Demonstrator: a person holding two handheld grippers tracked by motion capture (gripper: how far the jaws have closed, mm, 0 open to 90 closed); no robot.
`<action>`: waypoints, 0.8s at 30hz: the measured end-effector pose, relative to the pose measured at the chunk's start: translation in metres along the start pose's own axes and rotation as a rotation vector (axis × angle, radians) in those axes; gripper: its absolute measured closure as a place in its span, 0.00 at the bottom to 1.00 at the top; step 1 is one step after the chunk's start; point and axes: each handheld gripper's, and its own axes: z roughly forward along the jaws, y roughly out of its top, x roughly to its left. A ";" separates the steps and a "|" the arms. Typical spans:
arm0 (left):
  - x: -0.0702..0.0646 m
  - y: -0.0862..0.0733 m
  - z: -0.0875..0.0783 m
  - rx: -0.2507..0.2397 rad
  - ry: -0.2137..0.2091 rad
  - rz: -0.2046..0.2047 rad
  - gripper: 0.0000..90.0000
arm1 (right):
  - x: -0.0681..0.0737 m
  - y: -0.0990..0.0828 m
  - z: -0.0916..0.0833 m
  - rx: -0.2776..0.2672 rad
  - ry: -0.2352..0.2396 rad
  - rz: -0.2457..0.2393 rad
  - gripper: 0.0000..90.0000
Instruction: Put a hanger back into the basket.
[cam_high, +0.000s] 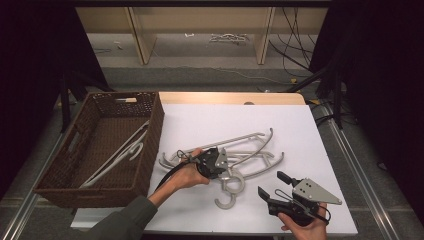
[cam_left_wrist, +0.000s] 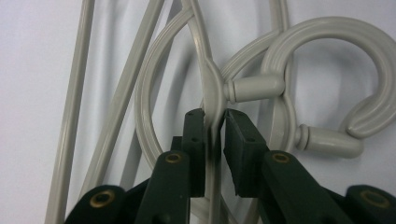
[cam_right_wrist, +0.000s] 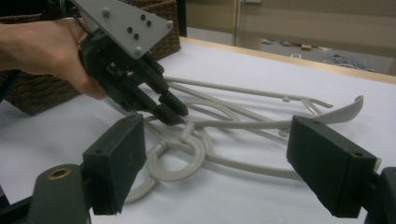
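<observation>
Left gripper (cam_left_wrist: 215, 122) is clenched on the thin neck of a pale grey plastic hanger (cam_left_wrist: 212, 88) atop the tangled pile mid-tabletop, likely to lift it toward the brown wicker basket (cam_high: 150, 150) at the left edge. Right gripper (cam_right_wrist: 212, 163) waits released near the front edge, the pile just beyond its jaws.

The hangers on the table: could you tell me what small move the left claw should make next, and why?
Probably a short lift. The left claw is shut on a hanger near its neck, pads pressing its thin edge. Two hangers lie tangled on the table, so raising it a little would show whether it comes free for the basket, where one hanger already lies. The right claw waits open.
</observation>
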 end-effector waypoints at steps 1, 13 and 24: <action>0.000 0.000 0.001 -0.008 0.000 -0.009 0.85 | 0.000 0.000 -0.001 0.017 -0.002 0.001 0.23; 0.002 -0.002 0.009 0.062 0.027 0.034 0.81 | -0.001 0.000 -0.001 0.010 -0.005 -0.007 0.23; 0.004 -0.002 0.007 0.053 0.028 0.025 0.89 | -0.002 0.000 0.000 0.006 -0.006 -0.006 0.23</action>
